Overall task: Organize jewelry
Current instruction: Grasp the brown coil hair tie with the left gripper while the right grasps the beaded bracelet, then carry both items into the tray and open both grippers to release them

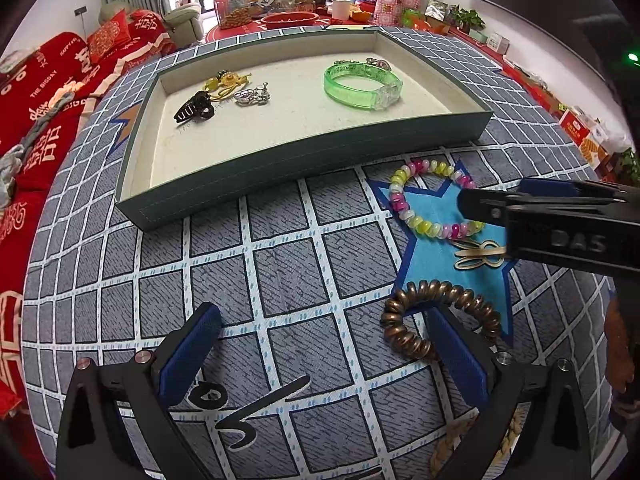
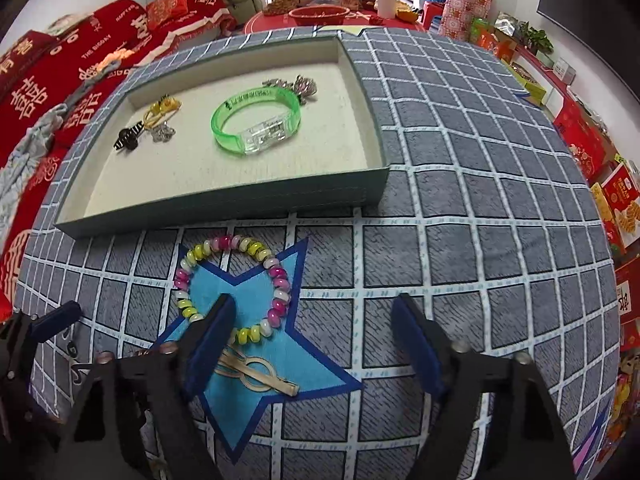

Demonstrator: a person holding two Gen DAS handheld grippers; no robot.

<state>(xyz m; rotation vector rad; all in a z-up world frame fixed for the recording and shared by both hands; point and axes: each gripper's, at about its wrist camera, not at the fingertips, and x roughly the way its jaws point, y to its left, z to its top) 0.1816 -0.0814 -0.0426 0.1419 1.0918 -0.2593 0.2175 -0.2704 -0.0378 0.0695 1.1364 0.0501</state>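
Note:
A grey-green tray [image 1: 304,168] [image 2: 224,208] holds a green bangle [image 1: 362,86] [image 2: 256,120], a black hair claw [image 1: 194,108] [image 2: 129,138], a yellow hair tie [image 1: 224,80] and a silver piece [image 1: 252,96]. In front of it, on a blue star, lie a beaded bracelet [image 1: 404,204] [image 2: 280,280], a gold hair clip [image 1: 478,256] [image 2: 256,376] and a copper spiral hair tie [image 1: 400,332]. My right gripper [image 2: 316,304] [image 1: 468,204] is open: one finger stands inside the bracelet's ring, the other outside it on the cloth. My left gripper [image 1: 322,316] is open over bare cloth, its right finger beside the spiral tie.
A grey cloth with a white grid [image 1: 280,264] covers the round-looking table. A red sofa [image 1: 36,92] runs along the left. A cluttered red table [image 2: 320,8] stands behind the tray, and boxes [image 2: 616,200] line the right wall.

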